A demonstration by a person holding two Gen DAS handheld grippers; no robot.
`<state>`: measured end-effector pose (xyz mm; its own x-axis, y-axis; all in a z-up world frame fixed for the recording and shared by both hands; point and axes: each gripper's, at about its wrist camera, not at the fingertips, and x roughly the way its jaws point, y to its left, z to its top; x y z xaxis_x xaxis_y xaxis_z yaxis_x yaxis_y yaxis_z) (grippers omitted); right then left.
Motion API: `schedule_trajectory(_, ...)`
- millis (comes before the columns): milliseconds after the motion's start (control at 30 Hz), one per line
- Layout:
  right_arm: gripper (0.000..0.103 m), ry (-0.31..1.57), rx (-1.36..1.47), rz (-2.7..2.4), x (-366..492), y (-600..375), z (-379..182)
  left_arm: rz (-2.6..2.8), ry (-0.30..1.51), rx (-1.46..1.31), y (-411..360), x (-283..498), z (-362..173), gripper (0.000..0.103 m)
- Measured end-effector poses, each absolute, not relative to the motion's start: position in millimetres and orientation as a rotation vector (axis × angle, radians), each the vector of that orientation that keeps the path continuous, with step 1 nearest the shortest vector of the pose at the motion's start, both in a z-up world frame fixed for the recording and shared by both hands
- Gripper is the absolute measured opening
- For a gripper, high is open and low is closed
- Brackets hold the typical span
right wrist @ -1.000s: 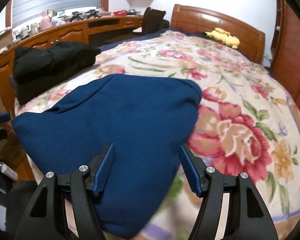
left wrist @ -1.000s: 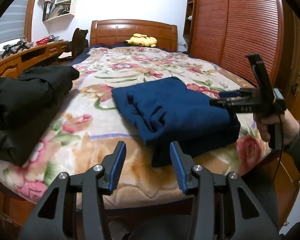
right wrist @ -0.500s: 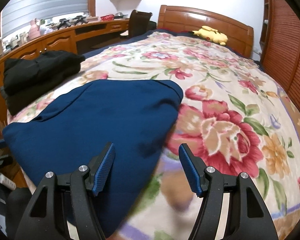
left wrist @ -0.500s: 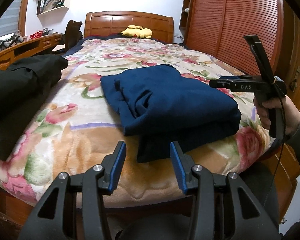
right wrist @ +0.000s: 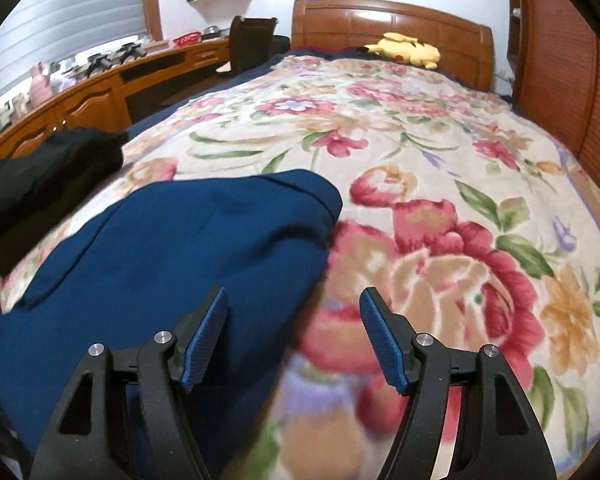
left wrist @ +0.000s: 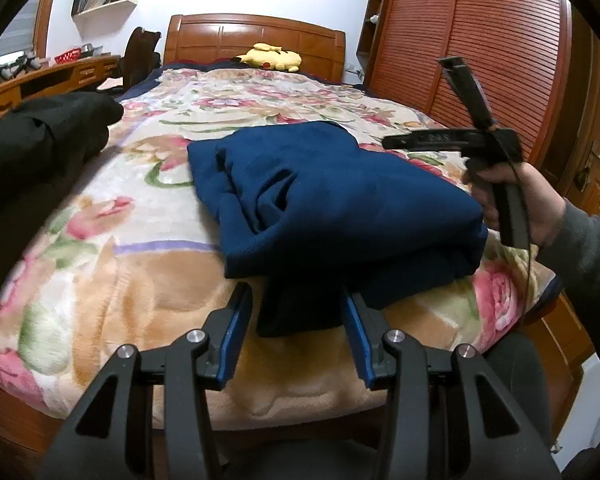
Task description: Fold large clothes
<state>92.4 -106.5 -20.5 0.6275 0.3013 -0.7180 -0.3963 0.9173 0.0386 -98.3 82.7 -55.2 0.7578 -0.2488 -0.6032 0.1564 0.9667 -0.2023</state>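
Nearest me, my left gripper [left wrist: 296,316] hangs with jaws apart and nothing between them, lined up on a dark flap that pokes out from under the navy garment [left wrist: 332,196] at the near edge of the bed. My right gripper [right wrist: 294,326] is also spread and empty, low over the garment's right side, part over cloth, part over the floral blanket [right wrist: 440,184]. The garment lies folded into a thick bundle on the near half of the bed. I judge the fold nearly done; the next move calls for tucking that stray flap. Left, a black garment pile [left wrist: 32,152]. Far off, a yellow plush toy [left wrist: 270,56] by the headboard [right wrist: 392,20].
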Motion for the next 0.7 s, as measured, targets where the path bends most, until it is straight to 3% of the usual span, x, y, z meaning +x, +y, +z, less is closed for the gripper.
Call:
schedule_trajectory(467, 0.073, 0.945, -0.039, 0.437, 183, -91, -57, -0.244, 0.672, -0.182, 83, -88, -61, 0.038)
schedule_trajectory(700, 0.081, 1.023, 0.042, 0.48, 211, -99, -77, -0.254, 0.674, -0.168, 78, -83, -61, 0.022)
